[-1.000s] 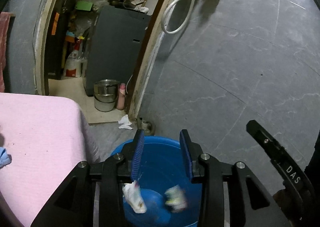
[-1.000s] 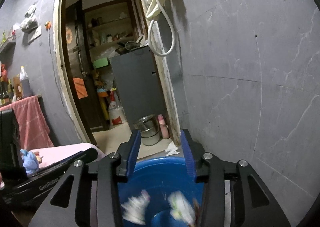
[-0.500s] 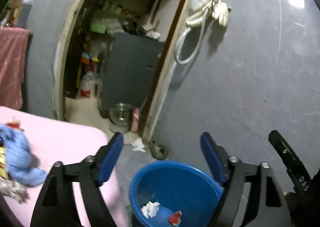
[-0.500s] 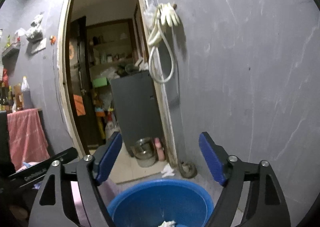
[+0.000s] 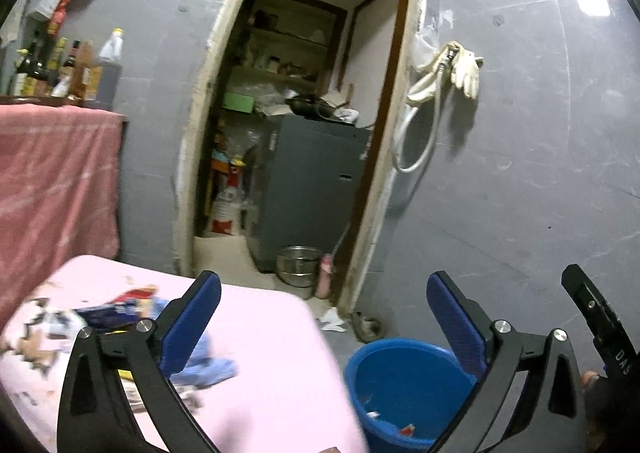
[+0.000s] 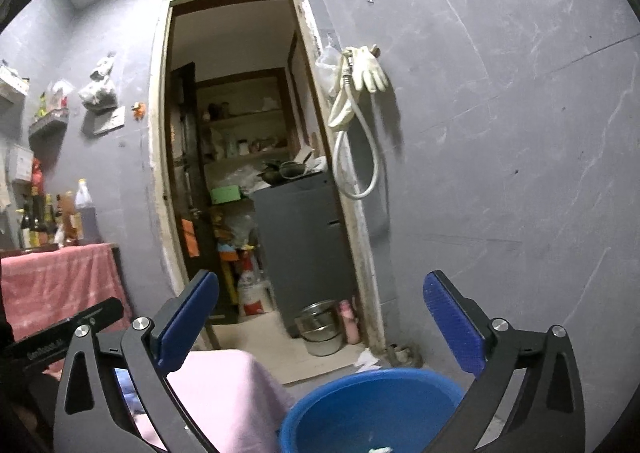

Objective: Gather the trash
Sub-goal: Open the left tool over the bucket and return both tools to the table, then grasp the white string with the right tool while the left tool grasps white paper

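A blue bucket point(image 5: 404, 385) stands on the floor beside a table with a pink cloth point(image 5: 260, 365); small scraps of trash point(image 5: 406, 429) lie in its bottom. The bucket also shows in the right wrist view point(image 6: 372, 409). Wrappers point(image 5: 108, 313) and a blue cloth point(image 5: 208, 363) lie on the pink table at the left. My left gripper point(image 5: 324, 317) is open wide and empty, above the table edge and bucket. My right gripper point(image 6: 320, 317) is open wide and empty, above the bucket.
A doorway point(image 5: 304, 133) opens onto a storeroom with a grey cabinet point(image 5: 308, 189), a steel pot point(image 5: 298, 265) and a pink bottle point(image 5: 326, 277). A crumpled paper point(image 5: 332, 321) lies on the floor. A hose and gloves point(image 5: 448, 69) hang on the grey wall. Bottles point(image 5: 64, 69) stand on a red-covered shelf.
Both grippers have opened wide and let their trash drop into the bucket, then lifted and tilted up. The left view has swung left over the pink table.
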Available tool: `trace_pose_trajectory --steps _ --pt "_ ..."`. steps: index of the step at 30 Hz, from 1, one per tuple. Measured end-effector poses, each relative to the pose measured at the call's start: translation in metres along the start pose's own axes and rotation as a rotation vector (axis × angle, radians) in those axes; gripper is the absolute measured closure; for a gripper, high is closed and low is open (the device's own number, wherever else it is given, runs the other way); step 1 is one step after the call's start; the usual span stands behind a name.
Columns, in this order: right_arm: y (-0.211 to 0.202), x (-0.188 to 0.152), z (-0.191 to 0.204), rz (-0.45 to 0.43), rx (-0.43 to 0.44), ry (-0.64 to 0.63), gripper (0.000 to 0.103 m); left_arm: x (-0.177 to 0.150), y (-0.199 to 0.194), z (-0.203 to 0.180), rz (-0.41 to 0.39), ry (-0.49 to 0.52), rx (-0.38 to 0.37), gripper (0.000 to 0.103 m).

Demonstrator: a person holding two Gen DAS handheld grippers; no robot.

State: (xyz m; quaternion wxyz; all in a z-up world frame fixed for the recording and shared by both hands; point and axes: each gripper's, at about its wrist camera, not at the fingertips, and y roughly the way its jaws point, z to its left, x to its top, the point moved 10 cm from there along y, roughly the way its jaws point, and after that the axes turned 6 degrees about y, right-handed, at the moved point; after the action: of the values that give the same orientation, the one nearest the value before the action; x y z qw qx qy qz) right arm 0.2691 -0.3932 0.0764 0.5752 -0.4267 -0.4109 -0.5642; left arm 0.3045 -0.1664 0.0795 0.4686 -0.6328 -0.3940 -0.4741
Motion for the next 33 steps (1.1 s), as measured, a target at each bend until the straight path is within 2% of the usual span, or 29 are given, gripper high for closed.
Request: trace_pose_trajectory --steps 8,19,25,27,33 --pt "-0.023 -0.023 0.059 0.021 0.068 -0.035 0.0 -0.029 -0.041 0.055 0.047 0.015 0.106 0.002" --pt "-0.017 -0.081 0.139 0.166 0.205 -0.066 0.0 -0.085 -0.086 0.158 0.144 -0.037 0.242 0.002" --pt "-0.003 -0.119 0.175 0.279 0.287 -0.116 0.0 -0.111 -0.088 0.196 0.219 -0.063 0.274 0.002" --pt "0.005 -0.137 0.186 0.344 0.319 -0.132 0.0 -0.12 -0.084 0.204 0.252 -0.079 0.274 0.002" --pt "0.033 -0.18 0.206 0.522 0.371 -0.152 0.0 -0.139 -0.064 0.214 0.336 -0.114 0.232 0.003"
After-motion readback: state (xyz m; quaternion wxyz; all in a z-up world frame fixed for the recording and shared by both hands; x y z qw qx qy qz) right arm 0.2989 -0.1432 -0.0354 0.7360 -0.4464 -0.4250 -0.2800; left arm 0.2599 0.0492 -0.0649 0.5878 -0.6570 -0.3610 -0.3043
